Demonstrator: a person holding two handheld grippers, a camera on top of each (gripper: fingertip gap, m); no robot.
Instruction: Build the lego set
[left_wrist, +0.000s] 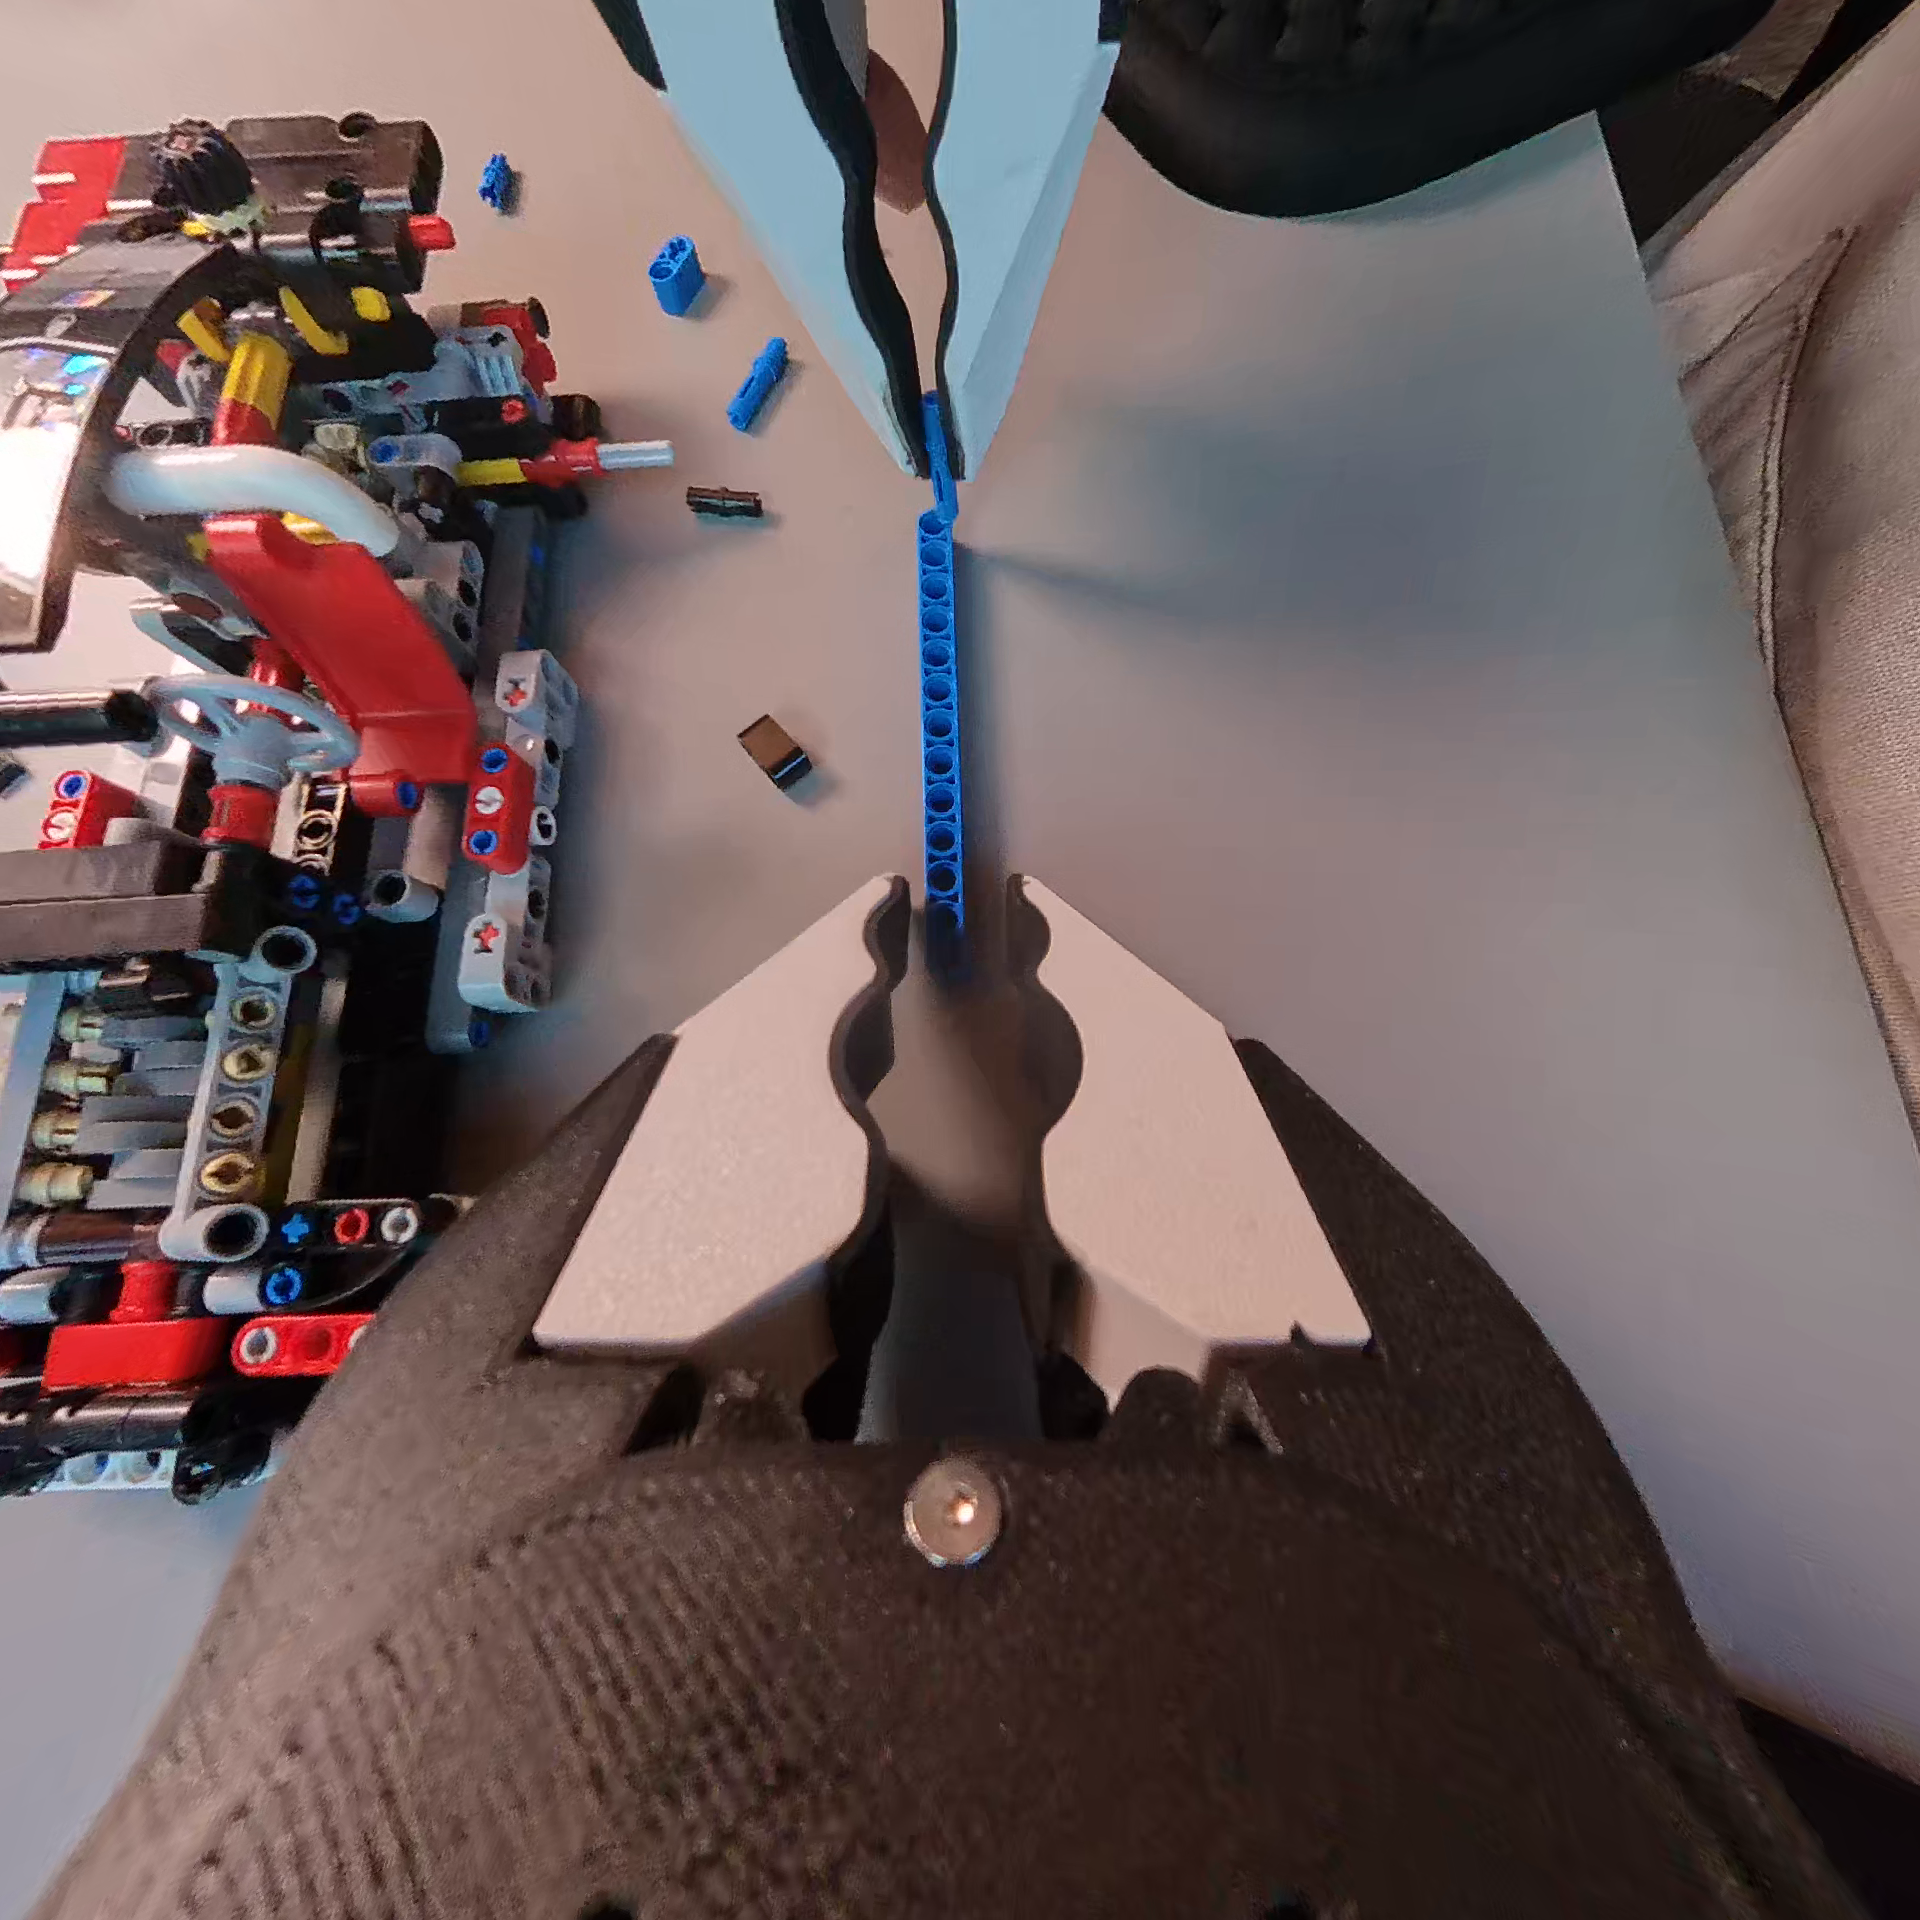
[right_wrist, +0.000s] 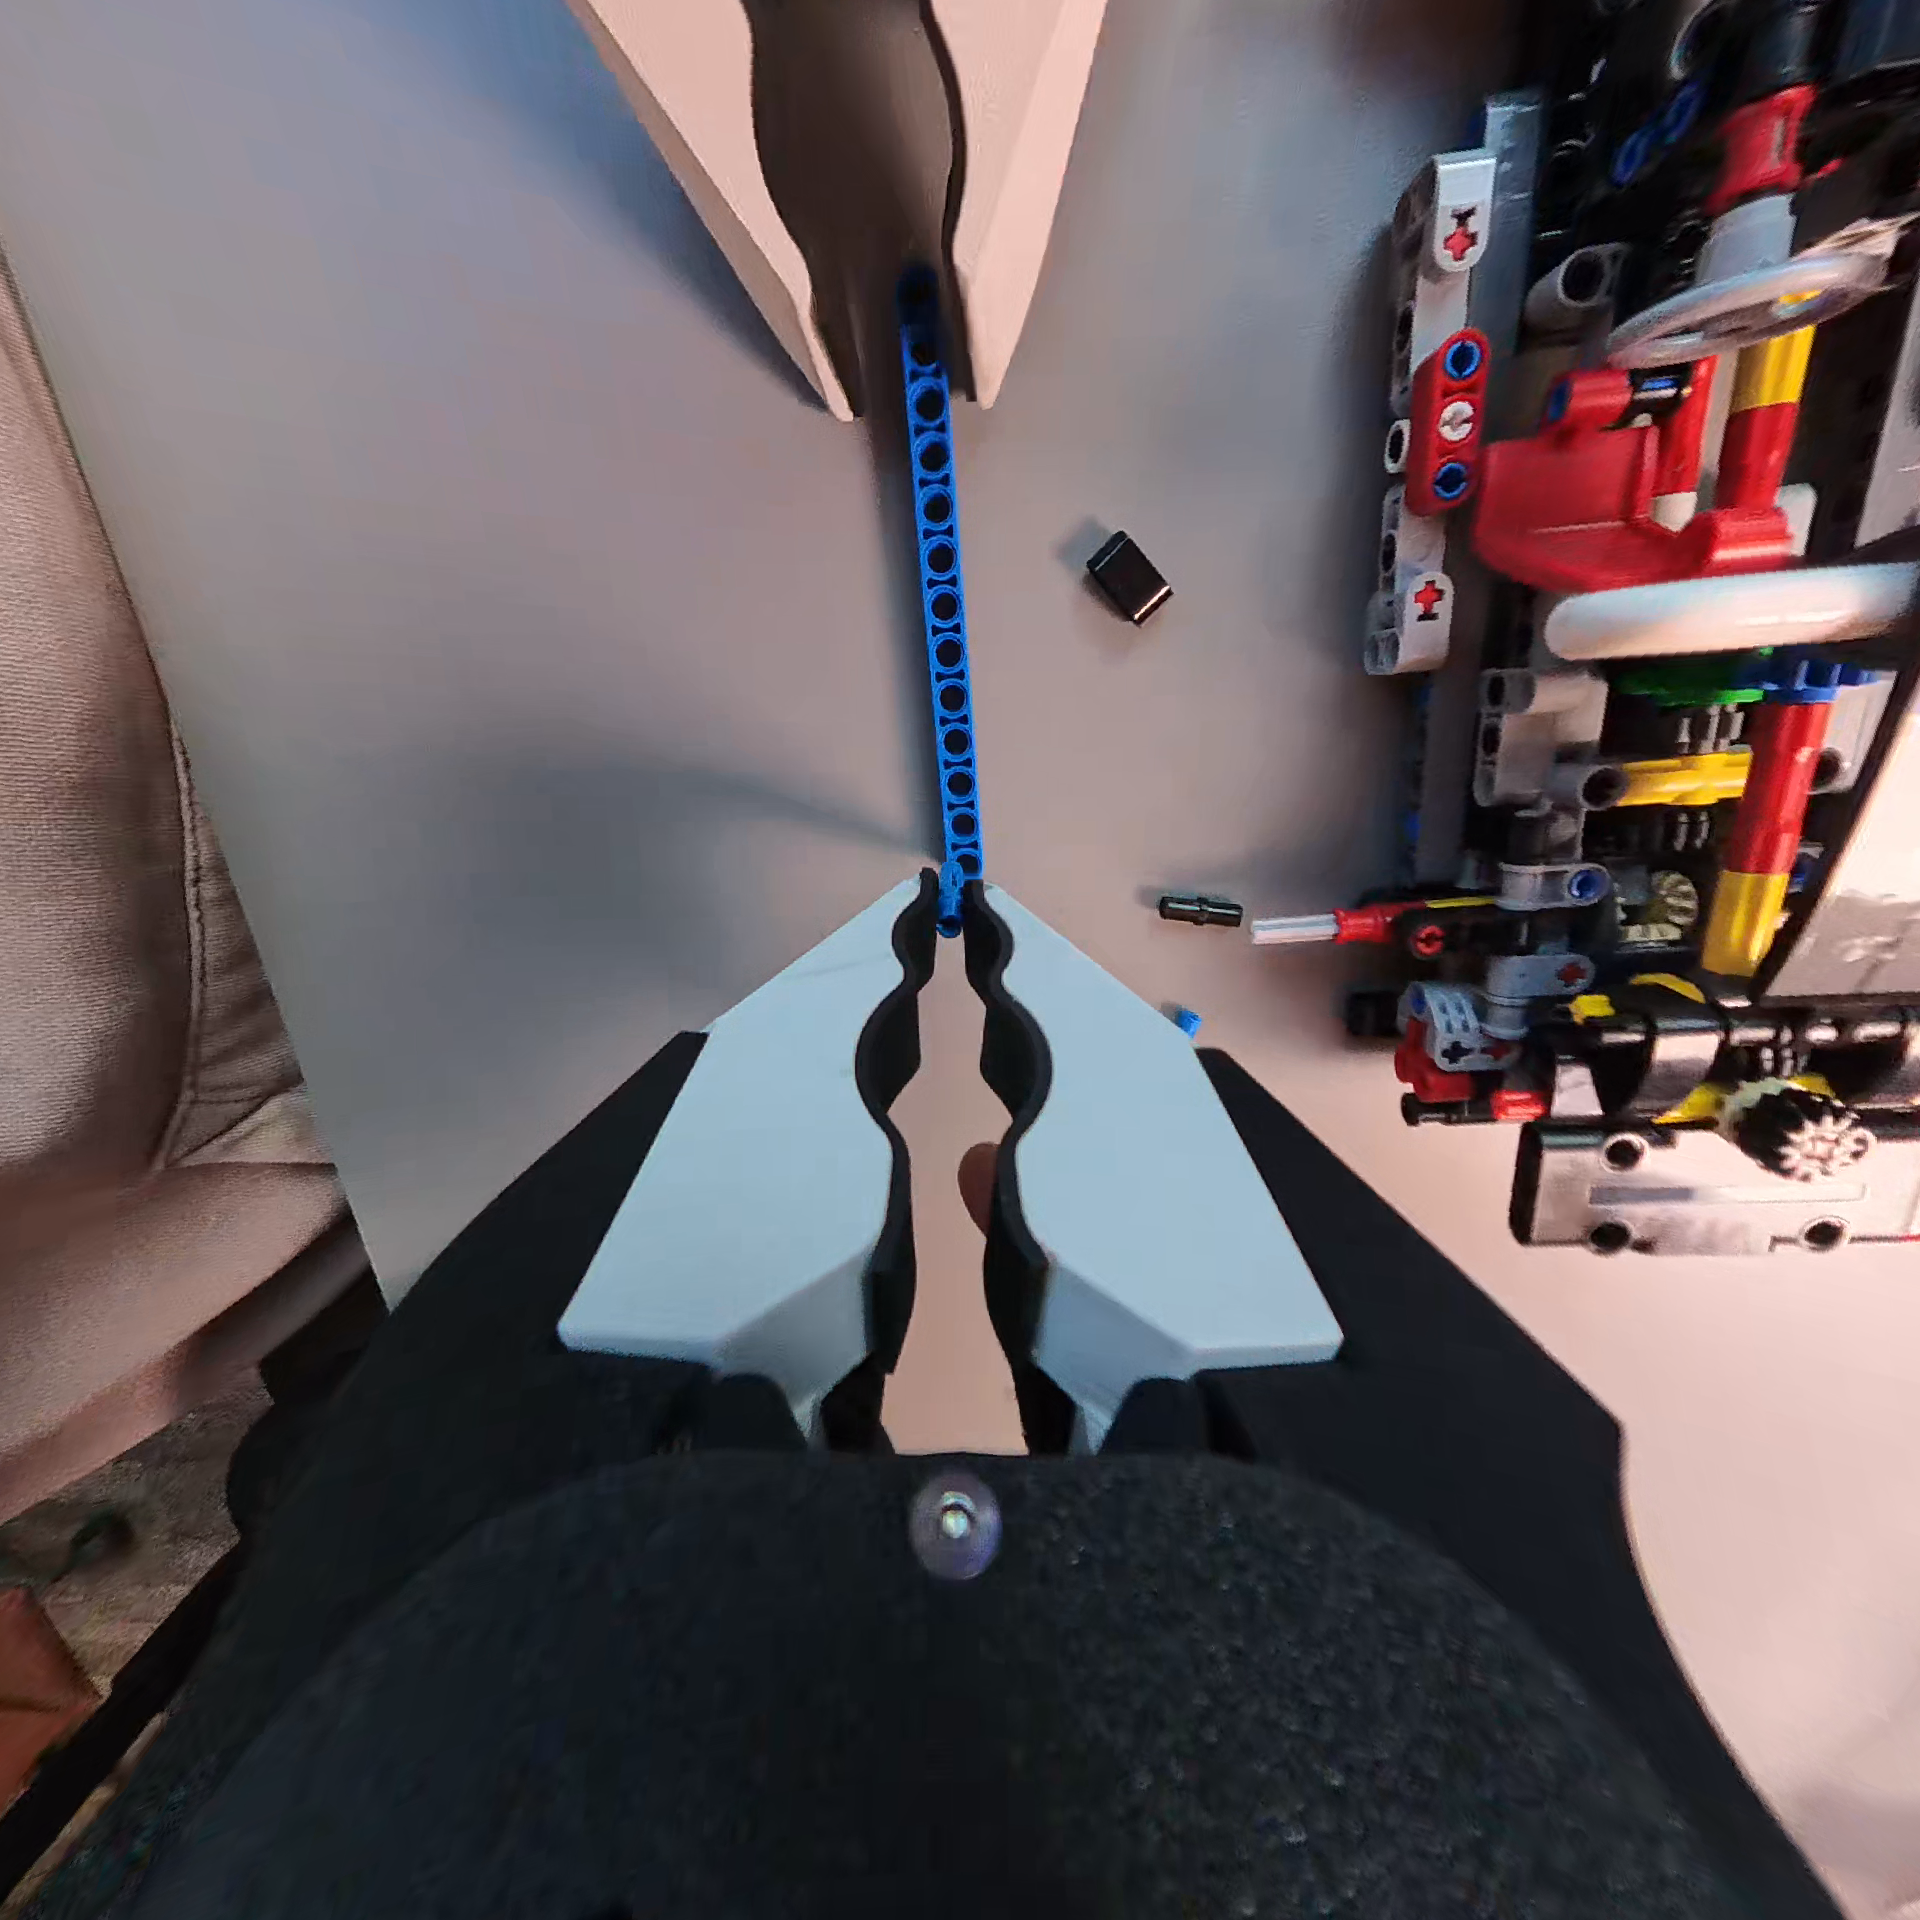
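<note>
Left wrist view, nearest first: the left hand-held gripper (left_wrist: 956, 914) has its fingers slightly apart around the near end of a long blue beam (left_wrist: 938, 707); whether the pads actually press it cannot be told, since a gap shows on the 3 o'clock side. The beam runs toward 12 o'clock above the pale surface (left_wrist: 1351, 727). At its far end the right hand-held gripper (left_wrist: 940, 473) is clamped on a small blue pin (left_wrist: 935, 436) that meets the beam's last hole.

In the right wrist view the same pin (right_wrist: 950, 906) sits pinched at that gripper's tips (right_wrist: 950, 902), the beam (right_wrist: 940, 582) leading away to 12 o'clock.

Risks, as a judgement: if the left grip is loose, pushing the pin could slide the beam backward or let it pivot and drop. A pin held off-axis may jam or pop out sideways.

Farther off, at 9 to 10 o'clock in the left wrist view, lie a black block (left_wrist: 775, 750), a black pin (left_wrist: 724, 502), loose blue pieces (left_wrist: 756, 384) and the partly built model (left_wrist: 270, 727); a dropped beam could scatter them.
</note>
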